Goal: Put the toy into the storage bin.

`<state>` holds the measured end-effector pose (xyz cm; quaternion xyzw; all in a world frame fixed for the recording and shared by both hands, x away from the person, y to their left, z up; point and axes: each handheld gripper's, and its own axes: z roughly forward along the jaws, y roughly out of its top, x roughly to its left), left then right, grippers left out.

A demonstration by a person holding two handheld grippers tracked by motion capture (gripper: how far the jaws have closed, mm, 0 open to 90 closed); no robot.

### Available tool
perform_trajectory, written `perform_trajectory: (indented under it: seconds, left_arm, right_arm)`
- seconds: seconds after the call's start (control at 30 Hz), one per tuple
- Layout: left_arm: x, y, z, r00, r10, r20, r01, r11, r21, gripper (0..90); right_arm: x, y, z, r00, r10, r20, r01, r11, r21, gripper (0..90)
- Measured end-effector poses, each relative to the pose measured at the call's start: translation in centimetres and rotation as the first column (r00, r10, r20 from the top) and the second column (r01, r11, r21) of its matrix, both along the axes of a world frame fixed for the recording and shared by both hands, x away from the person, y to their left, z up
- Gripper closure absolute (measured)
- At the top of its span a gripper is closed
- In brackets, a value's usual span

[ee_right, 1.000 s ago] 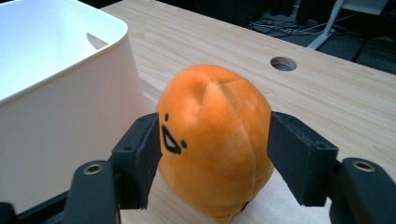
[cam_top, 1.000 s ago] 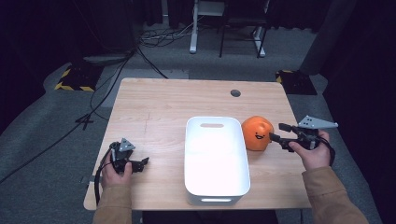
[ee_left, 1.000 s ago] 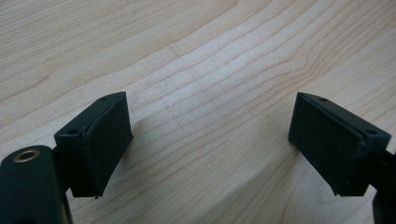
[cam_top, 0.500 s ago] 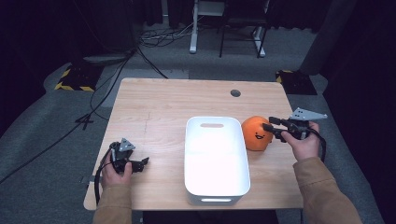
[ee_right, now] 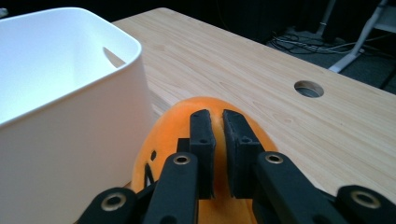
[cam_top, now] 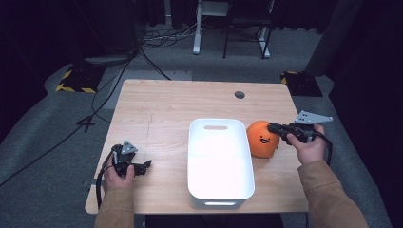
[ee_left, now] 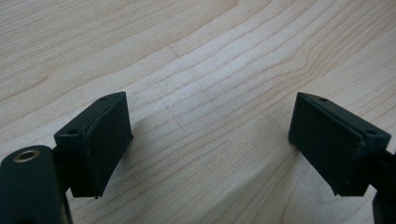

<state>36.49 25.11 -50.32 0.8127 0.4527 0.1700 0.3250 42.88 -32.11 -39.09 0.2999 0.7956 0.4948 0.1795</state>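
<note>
While the left gripper (cam_top: pixel 142 167) is resting low over the table (cam_top: pixel 166 109) near its front left corner, its jaws are standing wide apart with nothing but bare wood between them, as the left gripper view (ee_left: pixel 210 144) is showing. The left hand (cam_top: pixel 116 171) is gripping its body, and its cable is looping round beside the wrist.

Right of it, the white bin (cam_top: pixel 219 190) is sitting lengthwise in the middle of the table, with a handle slot at its far end.

Just beside the bin's right wall, the orange toy (cam_top: pixel 259 142) with a smiling face is lying on the wood, touching or nearly touching that wall. The right gripper (cam_top: pixel 272 127) is reaching in level from the right, its tips lying on the toy's upper right side. Its jaws have just been closing, and in the right gripper view (ee_right: pixel 218 140) they are standing almost together, pinching a thin ridge of the toy's soft orange skin in the narrow gap between the pads (ee_right: pixel 201 135). The right hand (cam_top: pixel 309 145) is holding the gripper just off the toy.
</note>
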Motion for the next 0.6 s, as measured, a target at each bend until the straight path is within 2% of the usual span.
perform_trajectory:
  seconds: [0.17,0.33,0.5,0.6]
  left_arm:
    - [0.0,0.0,0.0,1.0000,0.001,0.000,-0.001,1.0000,-0.003,13.6]
    - [0.0,0.0,0.0,1.0000,0.001,0.001,-0.001,1.0000,0.002,13.6]
    - [0.0,0.0,0.0,1.0000,-0.001,0.001,0.001,1.0000,-0.002,13.6]
    - [0.0,0.0,0.0,1.0000,0.000,0.000,0.000,1.0000,-0.001,13.6]
  right_arm:
    - [-0.7,-0.4,0.9,0.9993,0.033,0.018,-0.033,0.999,-0.012,83.1]
    - [-2.0,-1.0,2.5,0.9966,0.069,0.045,-0.068,0.997,-0.033,83.2]
    - [-2.6,-1.4,3.9,0.9916,0.109,0.070,-0.107,0.994,-0.025,83.2]
    - [-2.9,-1.6,4.4,0.9903,0.120,0.070,-0.119,0.993,-0.017,83.3]
